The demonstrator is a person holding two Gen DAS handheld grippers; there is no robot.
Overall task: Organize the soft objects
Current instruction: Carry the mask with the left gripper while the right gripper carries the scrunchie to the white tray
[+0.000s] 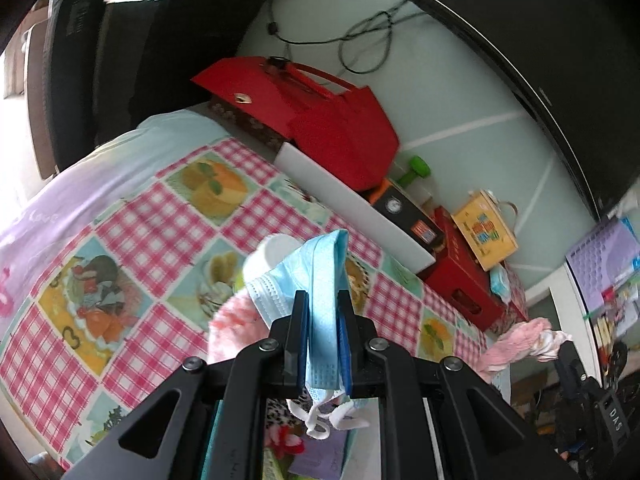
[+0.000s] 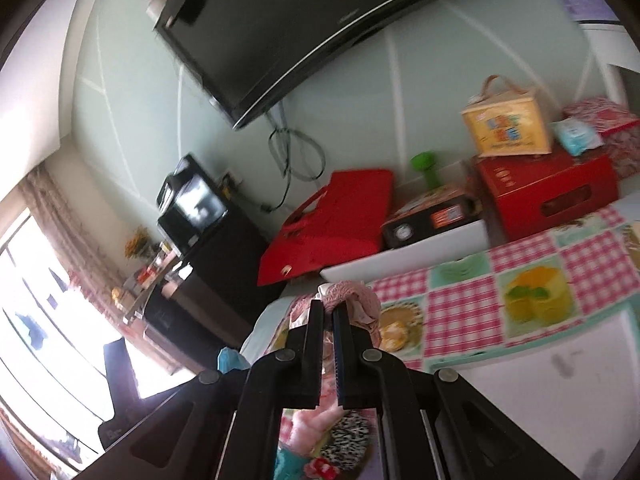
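Note:
My left gripper is shut on a light blue face mask. The mask folds over the fingertips, and its white ear loops dangle below the jaws. It hangs above the pink checked tablecloth. My right gripper is shut on a pink fluffy cloth that bunches over the fingertips and trails down underneath. In the left wrist view that pink cloth shows at the right, together with a bit of white fabric, at the right gripper.
Along the wall stand red boxes, a yellow box, a green dumbbell and a white tray edge. A dark TV hangs above. Another pink fluffy piece and a leopard-print item lie below the grippers.

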